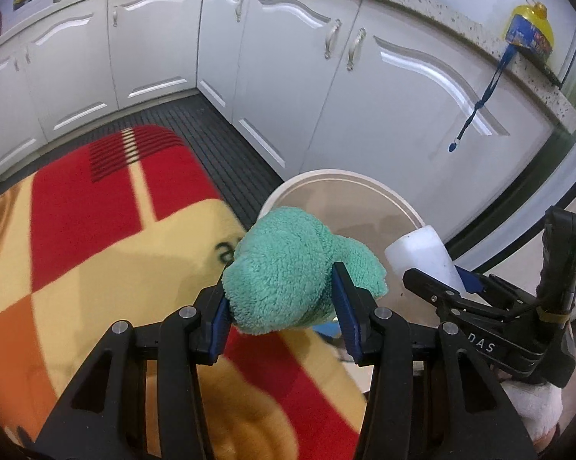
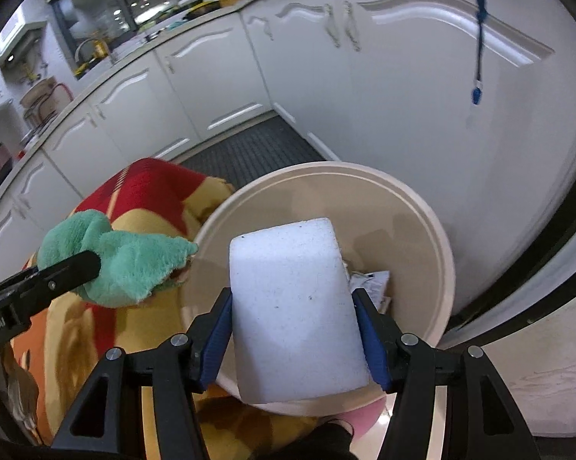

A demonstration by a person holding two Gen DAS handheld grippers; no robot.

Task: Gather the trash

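Note:
A fluffy green cloth (image 1: 288, 268) is pinched between the blue pads of my left gripper (image 1: 284, 306), held above the rug at the left edge of a cream bin (image 1: 341, 180). My right gripper (image 2: 293, 329) is shut on a white foam block (image 2: 292, 306), which hangs over the open mouth of the cream bin (image 2: 433, 237). Crumpled paper (image 2: 372, 283) lies inside the bin. In the left wrist view the foam block (image 1: 422, 253) and right gripper (image 1: 456, 291) appear at the right; in the right wrist view the green cloth (image 2: 127, 260) and the left gripper's finger (image 2: 58, 272) sit at the left.
A red, yellow and orange rug (image 1: 96, 230) covers the floor beside the bin, with a dark ribbed mat (image 1: 219, 138) beyond it. White cabinet doors (image 1: 364, 107) wrap around the corner close behind the bin. A blue cord (image 1: 479, 99) dangles from the counter.

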